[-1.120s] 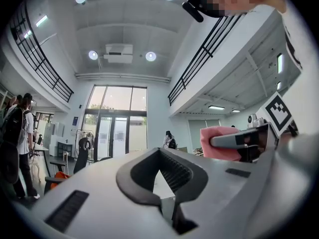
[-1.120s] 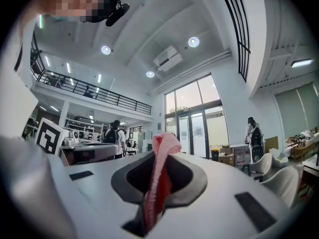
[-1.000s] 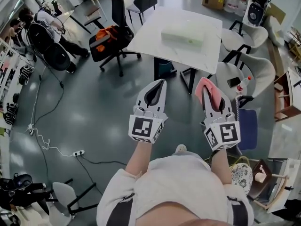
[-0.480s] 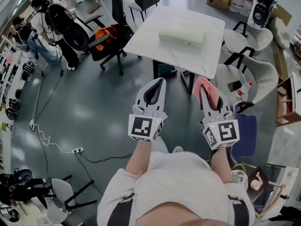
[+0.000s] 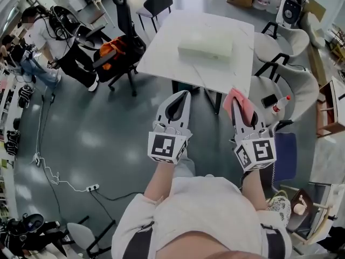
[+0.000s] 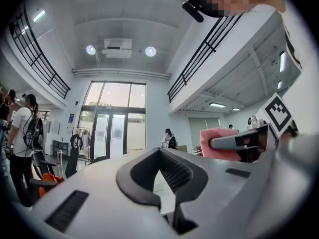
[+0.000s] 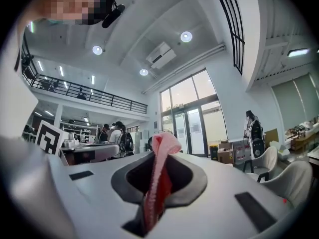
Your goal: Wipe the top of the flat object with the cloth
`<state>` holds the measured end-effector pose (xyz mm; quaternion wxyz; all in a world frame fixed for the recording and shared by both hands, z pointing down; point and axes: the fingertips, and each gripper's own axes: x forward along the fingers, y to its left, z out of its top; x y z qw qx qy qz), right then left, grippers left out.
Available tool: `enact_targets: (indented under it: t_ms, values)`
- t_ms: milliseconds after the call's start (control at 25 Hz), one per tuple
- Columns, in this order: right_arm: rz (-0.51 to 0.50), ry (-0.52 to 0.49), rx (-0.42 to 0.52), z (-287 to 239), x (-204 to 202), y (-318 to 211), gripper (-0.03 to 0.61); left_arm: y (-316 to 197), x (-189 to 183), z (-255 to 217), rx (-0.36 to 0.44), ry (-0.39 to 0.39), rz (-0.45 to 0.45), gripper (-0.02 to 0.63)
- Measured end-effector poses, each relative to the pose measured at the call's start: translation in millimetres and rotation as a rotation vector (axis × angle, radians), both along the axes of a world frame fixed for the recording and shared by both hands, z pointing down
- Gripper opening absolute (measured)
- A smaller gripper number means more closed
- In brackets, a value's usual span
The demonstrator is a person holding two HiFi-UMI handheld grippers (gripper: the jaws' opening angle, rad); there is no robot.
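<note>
Head view: right gripper (image 5: 235, 103) pinches a pink fabric cloth (image 5: 244, 106); left gripper (image 5: 184, 97) is pressed together, empty. At twelve o'clock, a pale flat rectangular box (image 5: 206, 45) lies on a white square table (image 5: 166, 43).

You have open grey floor (image 5: 108, 139) all the way up to the white square tabletop (image 5: 161, 47). Bare surface rings the pale flat box (image 5: 206, 46) at its middle. A black office chair (image 5: 128, 43) crowds the tabletop's left edge, and white shell chairs (image 5: 294, 82) flank its right.
</note>
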<state>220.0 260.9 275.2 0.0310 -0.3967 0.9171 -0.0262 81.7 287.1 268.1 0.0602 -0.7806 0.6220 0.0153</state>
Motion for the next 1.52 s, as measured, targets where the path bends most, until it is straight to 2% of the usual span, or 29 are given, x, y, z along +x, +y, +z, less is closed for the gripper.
enact_targets:
  t_ms: [440,760,920,1200,1520]
  values:
    - [0.096,-0.027,-0.001,-7.0,-79.1,-61.7,0.035,-74.3,-82.0,-7.3,-0.004,-0.02,0.097,0.006]
    - [0.161,-0.022,0.013,-8.7,-118.8,-79.5,0.036,-103.4,-120.9,-7.0,0.008,-0.018,0.171,0.006]
    - [0.191,-0.016,0.014,-6.2,-128.5,-81.9,0.036,-112.9,-129.5,-3.4,0.009,-0.006,0.204,0.005]
    - [0.233,0.003,-0.001,-1.0,-125.2,-97.1,0.036,-137.6,-122.1,3.7,-0.007,0.012,0.262,0.005]
    - [0.222,0.006,-0.007,1.1,-126.0,-145.7,0.036,-183.5,-122.6,9.8,-0.022,0.014,0.253,0.006]
